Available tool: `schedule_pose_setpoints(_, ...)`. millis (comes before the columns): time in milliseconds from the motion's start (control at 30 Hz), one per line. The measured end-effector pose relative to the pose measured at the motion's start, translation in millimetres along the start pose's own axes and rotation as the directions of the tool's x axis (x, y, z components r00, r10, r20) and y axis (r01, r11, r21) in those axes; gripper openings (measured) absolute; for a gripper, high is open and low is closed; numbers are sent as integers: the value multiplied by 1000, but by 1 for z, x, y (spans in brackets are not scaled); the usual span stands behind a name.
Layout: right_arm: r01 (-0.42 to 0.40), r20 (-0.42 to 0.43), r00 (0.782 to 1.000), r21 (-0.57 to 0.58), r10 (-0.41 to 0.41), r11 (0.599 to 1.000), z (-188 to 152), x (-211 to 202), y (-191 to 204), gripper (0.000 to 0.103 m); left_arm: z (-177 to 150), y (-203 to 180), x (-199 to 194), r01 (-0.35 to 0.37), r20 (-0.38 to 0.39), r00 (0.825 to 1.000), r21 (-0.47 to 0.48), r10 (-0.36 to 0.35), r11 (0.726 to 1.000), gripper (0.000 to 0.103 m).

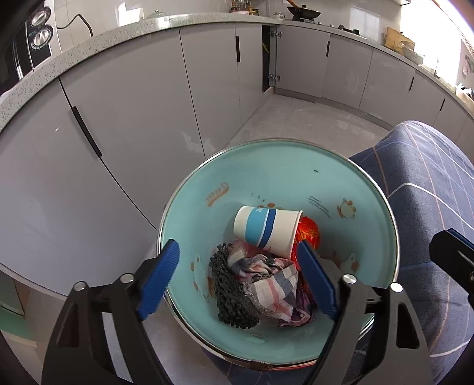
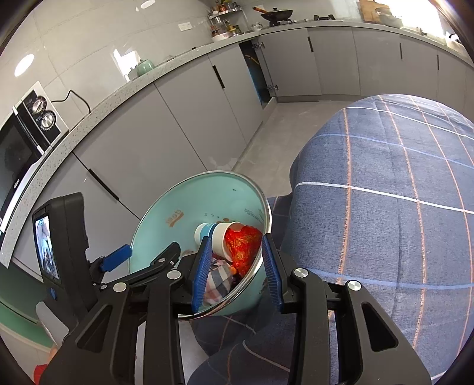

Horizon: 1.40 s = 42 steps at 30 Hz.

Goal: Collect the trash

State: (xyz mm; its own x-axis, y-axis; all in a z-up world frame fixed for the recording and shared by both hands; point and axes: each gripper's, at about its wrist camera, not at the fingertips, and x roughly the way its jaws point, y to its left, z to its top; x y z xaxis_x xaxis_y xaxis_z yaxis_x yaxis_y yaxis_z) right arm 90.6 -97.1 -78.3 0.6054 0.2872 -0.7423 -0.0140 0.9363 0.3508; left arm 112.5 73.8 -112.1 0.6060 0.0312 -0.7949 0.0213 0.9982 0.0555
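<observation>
Below the left wrist camera, the left hand-held gripper [image 1: 238, 274] hangs with its blue pads spread wide apart over a pale turquoise trash bin [image 1: 340, 189] with a chrome rim, holding nothing. One pad sits over the near-left rim, the other over the contents. Inside the bin lies a white paper cup [image 1: 266, 229] with blue bands, tipped on its side with its mouth toward a crumpled red wrapper [image 1: 311, 231]. Nearer the camera are a plaid cloth [image 1: 275, 284] in pink, white and blue and a dark bumpy rag [image 1: 231, 299] just beside it. A blue checked blanket [image 1: 420, 183] rises to the right of the bin. Grey cabinets [image 1: 124, 118] under a speckled surface [image 1: 89, 44] curve behind, with one door standing open at the far corner. The black tip of the right hand-held gripper [image 1: 453, 254] shows at the right edge.

Over on the right wrist view, the right hand-held gripper [image 2: 237, 271] also stands open and empty, its pads straddling the bin's [image 2: 166, 207] right rim, one over the inside and one outside the wall. The cup [image 2: 219, 237], the red wrapper [image 2: 246, 248] and the plaid cloth [image 2: 219, 281] show between and behind the pads. The left hand-held gripper [image 2: 154, 254] with its small screen reaches in from the left, one blue pad at the bin's left rim. A microwave [image 2: 23, 142] sits on the surface [image 2: 118, 97] at left, a wok [image 2: 275, 13] far back.
</observation>
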Motion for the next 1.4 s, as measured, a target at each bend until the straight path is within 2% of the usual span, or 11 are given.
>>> schedule_pose_setpoints(100,6,15,1000,15,-6,1000,0,-4,-5,40,2,3,-6,-22,19,1000,-14,23,1000,91)
schedule_pose_setpoints(200,4,40,999,26,-5,1000,-1,-9,-7,51,3,10,-17,-19,48,999,-49,21,999,95)
schedule_pose_setpoints(300,-2,30,1000,22,1,1000,-5,-6,-3,62,0,16,-22,-22,45,999,-62,25,998,97)
schedule_pose_setpoints(367,-9,25,1000,33,8,999,-8,-4,-3,75,-4,21,-24,-34,36,999,-75,37,997,97)
schedule_pose_setpoints(567,-6,-20,1000,-8,6,1000,-19,2,10,75,-19,34,-27,-67,-13,998,-91,66,994,97)
schedule_pose_setpoints(767,-5,-32,999,-24,4,1000,-30,-6,17,80,-39,46,-37,-150,-40,988,-64,147,987,97)
schedule_pose_setpoints(1400,15,-46,999,-71,-19,997,-92,-32,23,82,-104,48,-59,-119,-83,990,-47,114,992,97)
